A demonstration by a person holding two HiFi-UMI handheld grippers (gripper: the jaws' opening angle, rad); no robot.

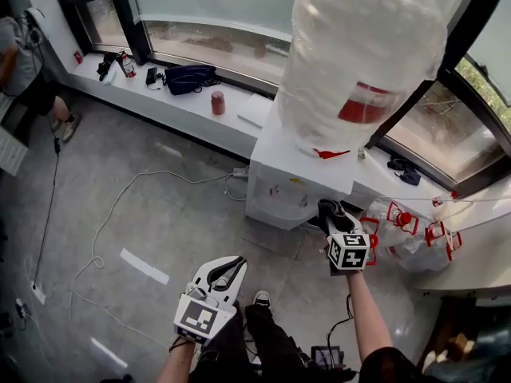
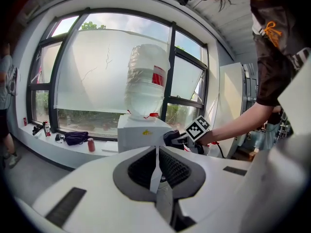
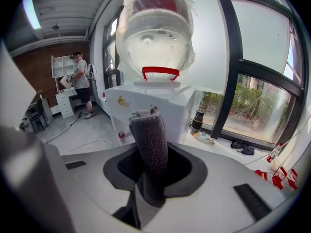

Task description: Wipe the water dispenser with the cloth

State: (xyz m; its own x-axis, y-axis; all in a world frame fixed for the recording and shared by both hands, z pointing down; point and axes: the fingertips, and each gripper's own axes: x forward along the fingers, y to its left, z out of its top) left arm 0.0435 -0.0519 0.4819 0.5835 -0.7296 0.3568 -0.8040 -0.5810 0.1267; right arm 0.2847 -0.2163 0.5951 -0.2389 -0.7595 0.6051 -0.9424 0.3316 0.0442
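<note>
Holding dark cloth (image 3: 148, 147) clamped between jaws of right hand-held gripper (image 1: 334, 219), just beside front of white water dispenser (image 1: 294, 175). Cloth probably soft, light, limp; gripping at bunched middle. Left hand-held gripper (image 1: 228, 270) closed, empty, well apart.

Nothing can be read; the yellow logo (image 3: 122, 101) on the water dispenser (image 3: 177, 103) is illegible.
</note>
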